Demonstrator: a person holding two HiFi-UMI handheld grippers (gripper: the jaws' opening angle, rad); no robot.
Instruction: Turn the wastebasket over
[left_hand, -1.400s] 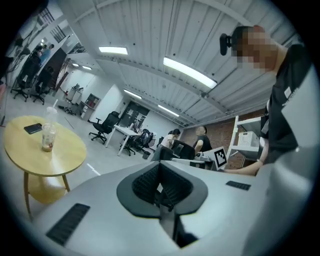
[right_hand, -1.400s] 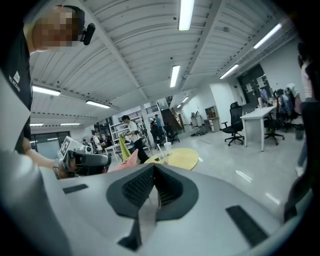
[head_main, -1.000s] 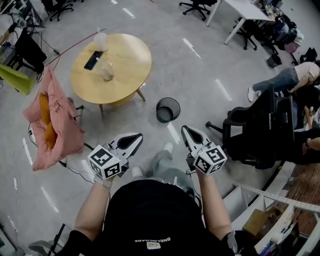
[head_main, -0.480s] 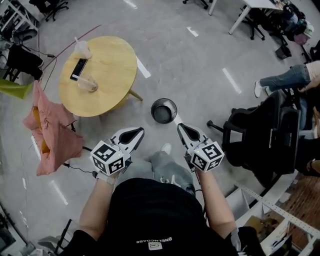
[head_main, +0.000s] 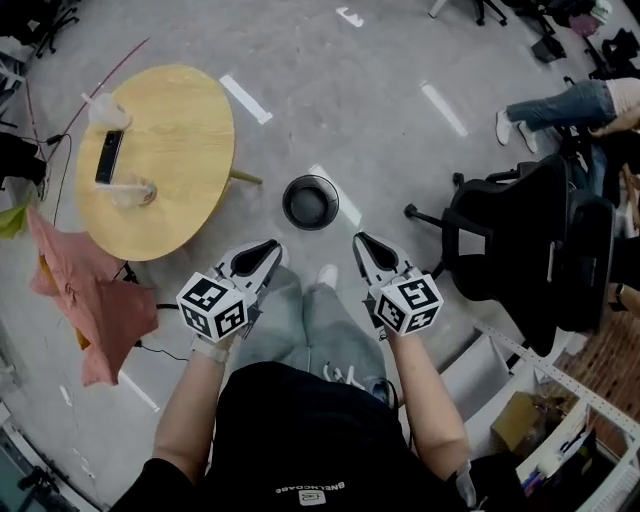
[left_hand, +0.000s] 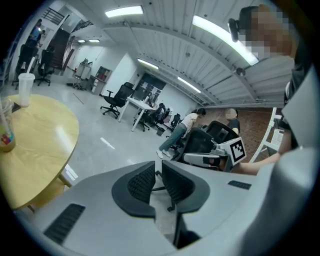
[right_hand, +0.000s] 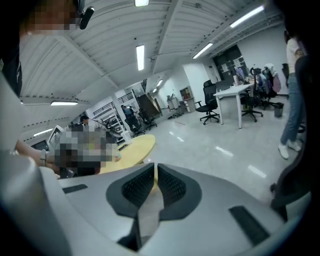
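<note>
The wastebasket (head_main: 309, 201), a round black mesh bin, stands upright on the grey floor with its mouth up, seen only in the head view. My left gripper (head_main: 270, 246) sits just below and left of it, apart from it. Its jaws have just been opening and stand a narrow slit apart with nothing between them, as the left gripper (left_hand: 158, 172) view shows. My right gripper (head_main: 360, 240) is below and right of the bin, also apart from it. In its own view the right gripper (right_hand: 155, 175) has its pads nearly together and empty.
A round wooden table (head_main: 180, 150) with a phone (head_main: 108, 156) and cups stands left of the bin. A black office chair (head_main: 510, 235) is close on the right. A pink cloth (head_main: 90, 300) hangs at the left. A seated person's legs (head_main: 560, 105) show top right.
Both grippers have moved forward and down toward the wastebasket, which now lies closer in front of them. The left jaws have parted slightly.
</note>
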